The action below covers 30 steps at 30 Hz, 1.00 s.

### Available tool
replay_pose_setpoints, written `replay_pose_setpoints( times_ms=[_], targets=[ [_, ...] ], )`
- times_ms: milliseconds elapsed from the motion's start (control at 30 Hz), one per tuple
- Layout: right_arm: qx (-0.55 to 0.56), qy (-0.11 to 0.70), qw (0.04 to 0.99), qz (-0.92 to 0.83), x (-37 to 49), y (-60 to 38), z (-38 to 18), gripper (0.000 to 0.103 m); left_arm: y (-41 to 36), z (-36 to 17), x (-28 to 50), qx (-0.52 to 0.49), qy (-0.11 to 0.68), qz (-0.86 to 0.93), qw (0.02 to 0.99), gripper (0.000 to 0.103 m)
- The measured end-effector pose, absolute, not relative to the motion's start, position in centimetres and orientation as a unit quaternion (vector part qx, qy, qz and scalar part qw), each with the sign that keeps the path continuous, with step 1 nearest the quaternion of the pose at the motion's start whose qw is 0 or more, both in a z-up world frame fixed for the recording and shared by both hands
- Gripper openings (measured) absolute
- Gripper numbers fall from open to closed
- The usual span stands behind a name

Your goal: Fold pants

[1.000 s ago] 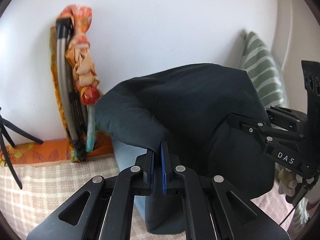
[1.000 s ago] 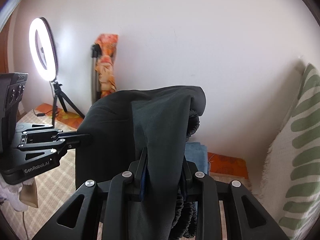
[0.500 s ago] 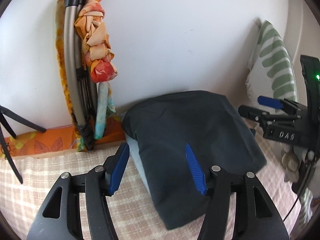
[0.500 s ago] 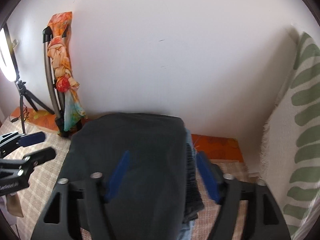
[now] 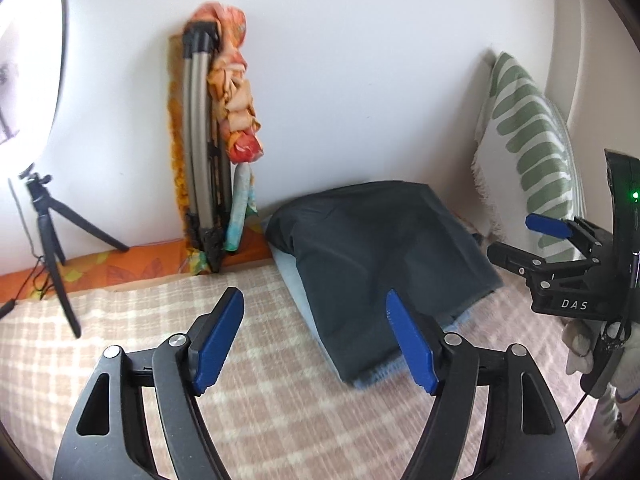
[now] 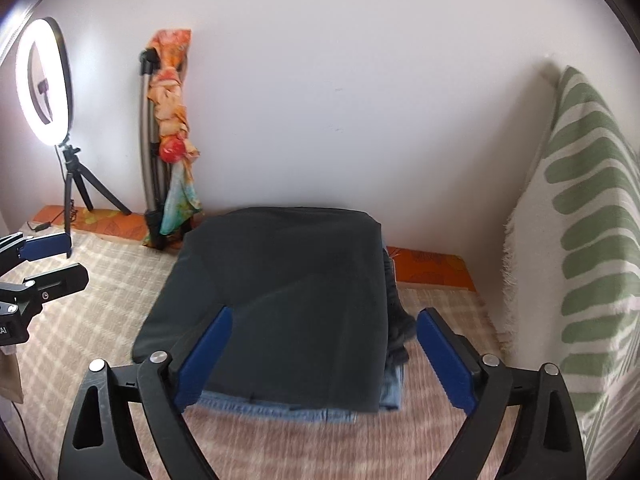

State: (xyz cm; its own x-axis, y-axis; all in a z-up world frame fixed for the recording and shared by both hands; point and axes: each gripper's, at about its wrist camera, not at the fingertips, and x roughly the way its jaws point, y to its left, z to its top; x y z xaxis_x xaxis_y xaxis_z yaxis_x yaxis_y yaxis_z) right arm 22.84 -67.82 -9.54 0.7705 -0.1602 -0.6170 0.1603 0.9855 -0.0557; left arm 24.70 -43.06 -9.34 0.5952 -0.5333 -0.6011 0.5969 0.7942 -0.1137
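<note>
The dark folded pants (image 5: pixel 376 256) lie flat on top of a stack with light blue denim (image 6: pixel 280 406) beneath, near the wall on the checked blanket; they also show in the right wrist view (image 6: pixel 280 300). My left gripper (image 5: pixel 312 332) is open and empty, above the blanket to the left of the stack. My right gripper (image 6: pixel 324 344) is open and empty, just above the near edge of the pants. The right gripper also shows in the left wrist view (image 5: pixel 536 240), and the left gripper in the right wrist view (image 6: pixel 48 260).
A folded metal frame wrapped in orange cloth (image 5: pixel 216 152) leans on the wall left of the stack. A ring light on a tripod (image 6: pixel 44 80) stands at the far left. A green-striped cushion (image 6: pixel 580 240) stands at the right. The beige checked blanket (image 5: pixel 280 420) covers the surface.
Both grippers let go of the dark pants, which dropped flat onto the stack. Both grippers opened and drew back from it.
</note>
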Motion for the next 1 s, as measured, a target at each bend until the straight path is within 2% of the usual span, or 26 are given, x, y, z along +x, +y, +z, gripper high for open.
replay_pose_setpoints(
  times_ms=[167, 500, 1000],
  targets=[
    [-0.003, 0.315, 0.946, -0.081, 19.1, -66.2, -8.2, 0.098, -41.5, -7.7, 21.1, 0.055, 0.297, -0.323, 0.897, 0.078],
    [0.005, 0.29, 0.953, -0.085, 11.5, -63.2, -5.7, 0.101, -38.1, -4.3, 14.6, 0.054, 0.277, -0.337, 0.898, 0.08],
    [0.024, 0.263, 0.96, -0.099, 2.7, -58.9, -3.7, 0.103, -33.6, -2.7, 7.9, 0.048, 0.264, -0.349, 0.898, 0.083]
  ],
)
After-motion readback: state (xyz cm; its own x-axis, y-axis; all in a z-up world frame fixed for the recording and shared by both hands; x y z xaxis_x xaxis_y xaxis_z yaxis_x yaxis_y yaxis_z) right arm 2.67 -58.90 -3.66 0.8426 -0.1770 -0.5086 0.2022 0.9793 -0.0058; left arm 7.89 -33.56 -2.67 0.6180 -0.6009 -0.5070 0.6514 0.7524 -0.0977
